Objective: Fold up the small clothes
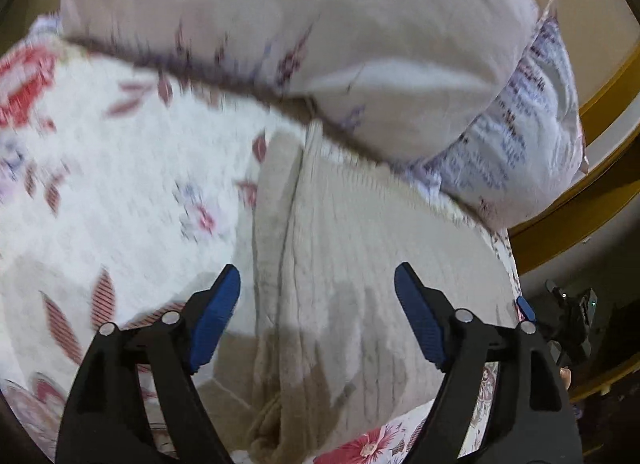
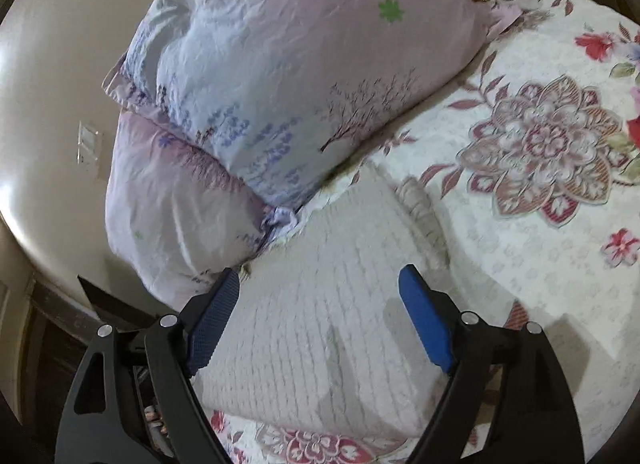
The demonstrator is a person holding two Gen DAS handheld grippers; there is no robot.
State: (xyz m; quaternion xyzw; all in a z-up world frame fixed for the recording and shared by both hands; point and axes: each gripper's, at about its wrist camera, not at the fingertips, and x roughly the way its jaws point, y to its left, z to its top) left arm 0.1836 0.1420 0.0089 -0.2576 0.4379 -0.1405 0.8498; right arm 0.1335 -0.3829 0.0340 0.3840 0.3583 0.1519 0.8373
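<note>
A cream ribbed knit garment (image 1: 360, 264) lies on the floral bedspread (image 1: 100, 184), its ribbed edge pointing toward the pillows. My left gripper (image 1: 318, 296) is open above it, blue pads either side of the garment, holding nothing. In the right wrist view the same garment (image 2: 320, 296) lies flat in a folded block near the bed's edge, its ribbed cuff (image 2: 420, 200) at the far right corner. My right gripper (image 2: 320, 300) is open just above it and empty. The left view is motion-blurred.
Two lavender printed pillows (image 2: 288, 76) are stacked at the head of the bed, right behind the garment; they also show in the left view (image 1: 320, 24). The bedspread (image 2: 540, 184) stretches to the right. A cream wall (image 2: 52, 104) and a wooden bed frame (image 1: 580, 204) border the bed.
</note>
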